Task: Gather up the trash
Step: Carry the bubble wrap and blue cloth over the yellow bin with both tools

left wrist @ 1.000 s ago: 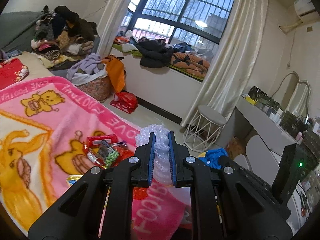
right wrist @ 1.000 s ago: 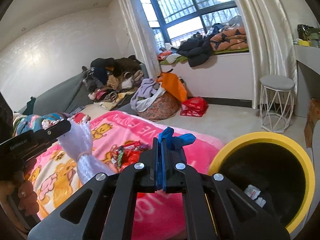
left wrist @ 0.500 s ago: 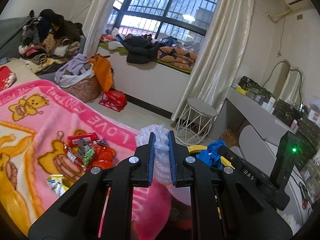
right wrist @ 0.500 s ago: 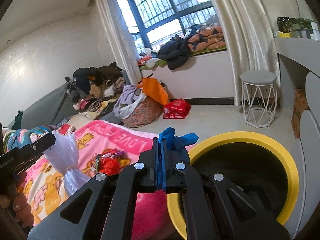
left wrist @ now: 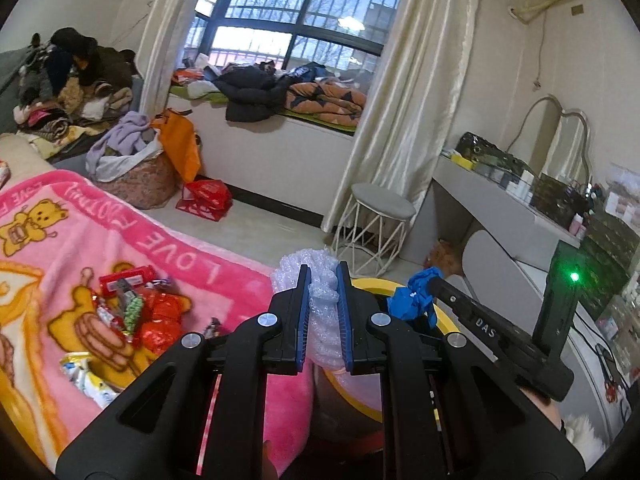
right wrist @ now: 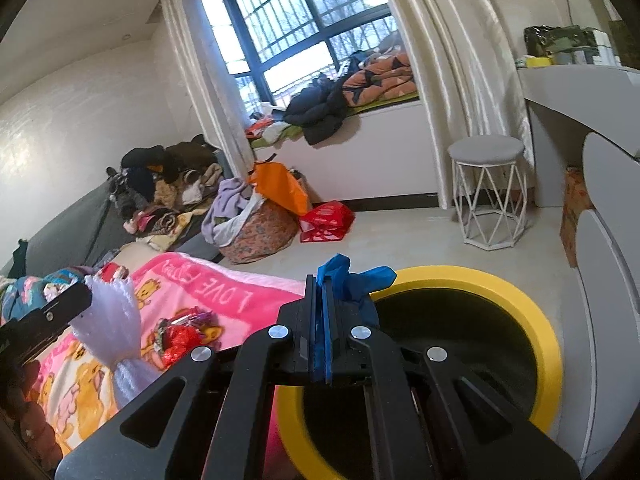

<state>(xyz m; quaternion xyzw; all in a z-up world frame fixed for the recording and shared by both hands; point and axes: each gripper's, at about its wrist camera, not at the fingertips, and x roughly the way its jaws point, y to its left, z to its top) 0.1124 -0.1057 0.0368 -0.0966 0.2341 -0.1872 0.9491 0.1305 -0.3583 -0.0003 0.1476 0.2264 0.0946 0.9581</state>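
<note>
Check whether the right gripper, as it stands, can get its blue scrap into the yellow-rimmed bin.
Probably yes. The right gripper, shut on the blue scrap, sits at the rim of the yellow-rimmed bin; the dark opening beyond looks unobstructed. The left gripper with the bubble wrap is off to the side.

— Where's the bin?
— On the floor, just right of my bed's blanket. The wrappers lie on that blanket; the stool stands behind the bin, under the curtain.
</note>
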